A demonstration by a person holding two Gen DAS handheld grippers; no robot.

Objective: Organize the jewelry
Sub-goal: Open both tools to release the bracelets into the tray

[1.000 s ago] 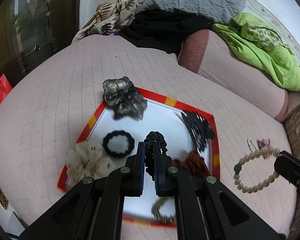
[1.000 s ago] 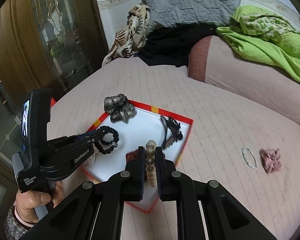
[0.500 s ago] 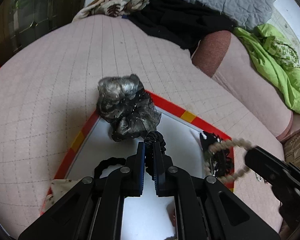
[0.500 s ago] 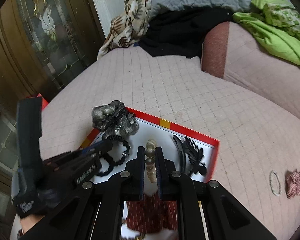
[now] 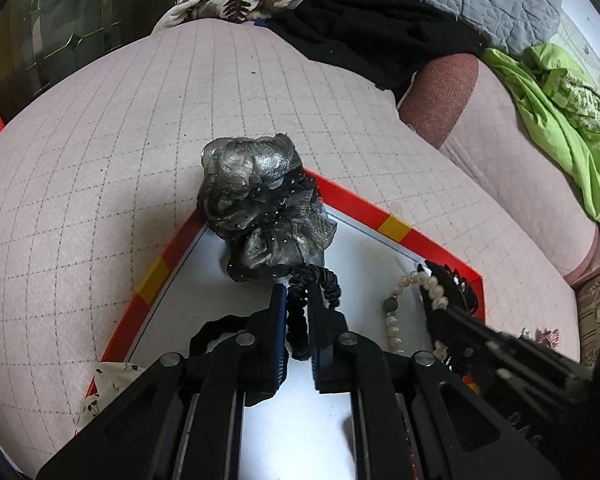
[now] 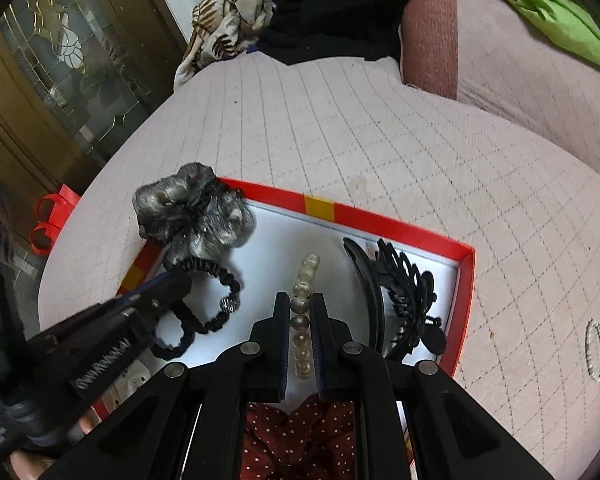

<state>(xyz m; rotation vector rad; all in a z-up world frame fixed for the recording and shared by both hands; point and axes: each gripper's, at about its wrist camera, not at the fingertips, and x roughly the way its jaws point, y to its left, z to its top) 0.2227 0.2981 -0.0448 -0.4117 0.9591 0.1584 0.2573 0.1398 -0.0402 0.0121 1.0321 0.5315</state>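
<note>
- A shallow tray (image 6: 466,308) with a red rim, yellow patches and a white floor lies on a pink quilted bedspread (image 6: 380,140); it holds the hair accessories and jewelry.
- The right gripper (image 6: 300,312) has its fingers narrowed onto a bracelet of pale beads (image 6: 306,280), held over the middle of the tray floor.
- The left gripper (image 5: 298,304) has its fingers pinched on a black ruffled hair tie (image 5: 316,280), just in front of a grey shimmery scrunchie (image 5: 260,208).
- The grey scrunchie sits on the tray's far-left corner, partly over the rim.
- A black claw hair clip (image 6: 400,292) lies along the tray's right side, near the beads.
- A red scrunchie with white dots (image 6: 300,436) lies at the tray's near edge, under the right gripper.
- A plain black hair band (image 5: 216,328) lies on the tray floor beneath the left gripper.
- A small pale beaded ring (image 6: 594,348) lies on the bedspread, right of the tray.
- A bright green cloth (image 5: 560,120) is heaped at the far right of the bed.
</note>
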